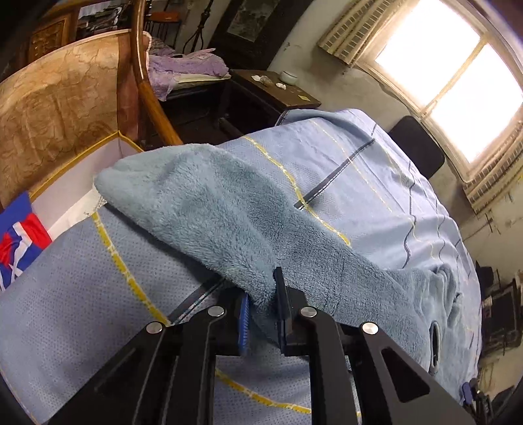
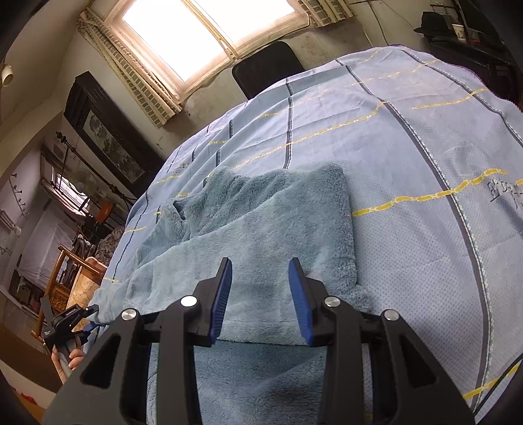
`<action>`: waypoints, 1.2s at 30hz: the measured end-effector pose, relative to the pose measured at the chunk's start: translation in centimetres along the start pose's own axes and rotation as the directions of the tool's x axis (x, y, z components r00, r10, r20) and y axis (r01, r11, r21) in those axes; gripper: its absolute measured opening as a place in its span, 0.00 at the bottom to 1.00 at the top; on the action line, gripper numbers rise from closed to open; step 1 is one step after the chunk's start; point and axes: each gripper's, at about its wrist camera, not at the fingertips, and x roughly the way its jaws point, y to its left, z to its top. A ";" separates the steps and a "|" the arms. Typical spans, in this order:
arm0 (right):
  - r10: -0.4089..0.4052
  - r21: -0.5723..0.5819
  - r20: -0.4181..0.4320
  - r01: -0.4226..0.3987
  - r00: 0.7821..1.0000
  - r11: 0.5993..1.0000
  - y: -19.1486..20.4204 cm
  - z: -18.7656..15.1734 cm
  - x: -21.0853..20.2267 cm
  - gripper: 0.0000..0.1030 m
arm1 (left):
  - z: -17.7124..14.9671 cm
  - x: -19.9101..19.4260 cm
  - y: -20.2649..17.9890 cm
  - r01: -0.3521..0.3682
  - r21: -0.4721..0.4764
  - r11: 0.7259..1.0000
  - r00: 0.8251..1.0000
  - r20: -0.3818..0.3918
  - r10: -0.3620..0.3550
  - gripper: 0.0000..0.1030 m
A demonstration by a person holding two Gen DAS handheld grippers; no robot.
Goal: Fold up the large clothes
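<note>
Nearest the left wrist camera, the left gripper point(image 1: 261, 307) was clamped on a thick bunch of the fleece garment point(image 1: 228, 222), its jaws drawn tight with pile bulging out between them; that pinch was probably taken at an edge or corner so the cloth could be lifted and carried over. From the pinch the blue-grey fleece ran away across the bedsheet point(image 1: 376, 170), draped in a long ridge whose far end drooped toward the carved headboard point(image 1: 55, 124), which suggested the fabric was being raised off the bed, not lying flat. On the other side of the garment, the right gripper point(image 2: 260, 294) hovered over the near hem with its jaws standing apart and nothing between the blue pads, which touched no cloth; it seemed posted there to take the opposite edge, or to steady the pile while the left side did the folding. Beyond it the garment point(image 2: 261, 229) lay in stacked layers on the striped bedsheet point(image 2: 408, 147), one squared flap already lying over the body, so by my judgement the folding was partly done. Farther past the garment, a dark chair back point(image 2: 266, 67) stood at the far edge of the bed beneath the bright window point(image 2: 209, 29).
</note>
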 end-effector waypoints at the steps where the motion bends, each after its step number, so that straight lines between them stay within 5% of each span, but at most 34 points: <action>1: -0.002 -0.001 0.003 0.002 1.000 1.000 0.0 0.0 0.0 0.35 | 0.0 -0.1 -0.2 -0.007 0.016 1.000 1.000 0.006 0.007 0.11; 9: 0.018 0.032 0.004 -0.018 1.000 0.999 -0.5 0.2 -0.2 0.35 | 0.3 -3.3 -4.4 -0.093 0.181 0.979 0.991 0.110 0.074 0.11; 18: 0.052 0.071 -0.016 -0.051 0.999 0.996 -0.9 0.2 0.0 0.35 | -1.0 -5.4 -12.1 -0.159 0.367 0.916 0.974 0.210 0.084 0.11; 27: 0.063 0.085 -0.011 -0.062 0.998 0.994 -1.0 0.2 -0.1 0.35 | -6.1 -6.7 -23.0 -0.170 0.596 0.785 0.961 0.277 -0.003 0.11; 36: 0.084 0.117 -0.006 -0.083 0.996 0.990 -1.4 0.4 -0.5 0.35 | -16.1 -4.3 -32.0 -0.087 0.795 0.601 0.974 0.195 -0.117 0.12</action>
